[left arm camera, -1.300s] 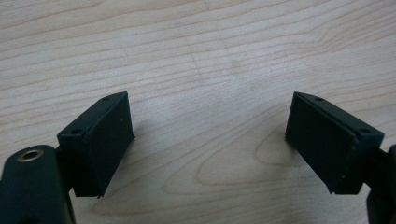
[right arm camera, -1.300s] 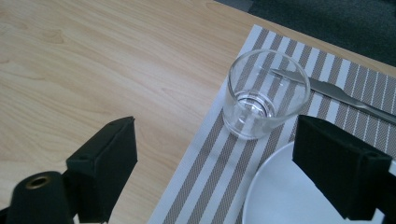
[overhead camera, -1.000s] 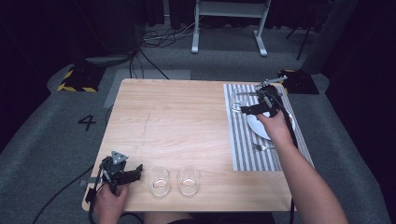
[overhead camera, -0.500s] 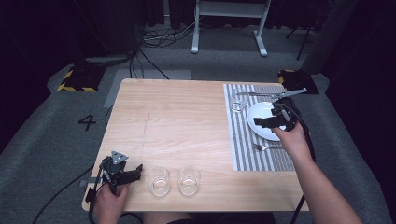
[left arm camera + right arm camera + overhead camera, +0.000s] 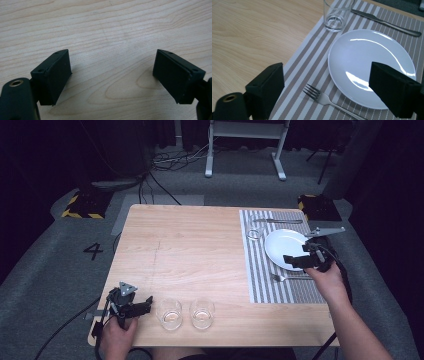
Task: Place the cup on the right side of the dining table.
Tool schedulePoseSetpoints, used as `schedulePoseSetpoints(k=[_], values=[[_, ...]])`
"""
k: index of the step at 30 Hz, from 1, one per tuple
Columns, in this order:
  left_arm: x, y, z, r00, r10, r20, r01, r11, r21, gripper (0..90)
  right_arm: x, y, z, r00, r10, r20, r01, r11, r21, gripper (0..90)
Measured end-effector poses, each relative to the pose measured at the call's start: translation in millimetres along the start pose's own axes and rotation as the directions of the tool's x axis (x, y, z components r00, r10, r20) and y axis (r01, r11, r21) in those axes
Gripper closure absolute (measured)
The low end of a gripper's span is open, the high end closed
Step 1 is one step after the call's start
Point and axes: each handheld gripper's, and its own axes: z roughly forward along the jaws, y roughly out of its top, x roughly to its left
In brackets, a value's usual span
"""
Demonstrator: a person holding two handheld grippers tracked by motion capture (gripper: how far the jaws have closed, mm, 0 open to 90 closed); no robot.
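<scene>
Right gripper (image 5: 296, 261): mine, over the near edge of the plate, jaws apart with nothing between them; they have just been opening a bit more.
Right gripper view: the gripper (image 5: 327, 87) frames the fork and the plate's near rim; pads touch neither.
Left gripper (image 5: 142, 305): near-left corner of the worktop, jaws spread wide, nothing held, just left of the near glass pair.
Left gripper view: the gripper (image 5: 111, 75) over bare wood grain, nothing between the pads.
Plate (image 5: 285, 245): white, lying on the striped mat, right side of the worktop; also (image 5: 372, 57), glossy, nothing on it.
Fork (image 5: 285, 278): on the mat, just in front of the plate, tines toward the worktop's middle; in the right gripper view (image 5: 322, 96) its tines sit close to the plate rim, whether touching I cannot tell.
Knife (image 5: 278, 221): on the mat beyond the plate, lying crosswise; also (image 5: 384, 22).
Mat glass (image 5: 254, 233): upright on the mat, at the plate's far-left; clear, (image 5: 336, 15).
Two glasses: left one (image 5: 170, 312), right one (image 5: 202, 313), upright side by side at the near edge, apart from each other.
Mat (image 5: 260, 280): grey and white stripes, running front to back on the right part.
Worktop (image 5: 185, 250): light wood, middle bare.
</scene>
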Motion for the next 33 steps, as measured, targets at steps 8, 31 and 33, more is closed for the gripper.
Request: schedulePoseSetpoints(k=[8, 31, 33], values=[[0.1, 0.0, -0.1, 1.0, 0.001, 0.0, -0.001, 1.0, 0.001, 15.2, -12.5, -22.2, -6.1, 0.9992, 0.04, 0.0, -0.04, 0.999, 0.005, 13.5], [0.0, 0.0, -0.1, 1.0, 0.001, 0.0, -0.001, 1.0, 0.001, 15.3, -34.7, -92.9, 4.6, 0.9932, 0.116, 0.013, -0.116, 0.993, -0.009, 14.4], [0.1, 0.0, -0.1, 1.0, 0.002, 0.0, -0.002, 1.0, 0.001, 15.3, -35.1, -100.9, 5.4, 0.9922, 0.124, 0.012, -0.123, 0.992, -0.024, 14.4]])
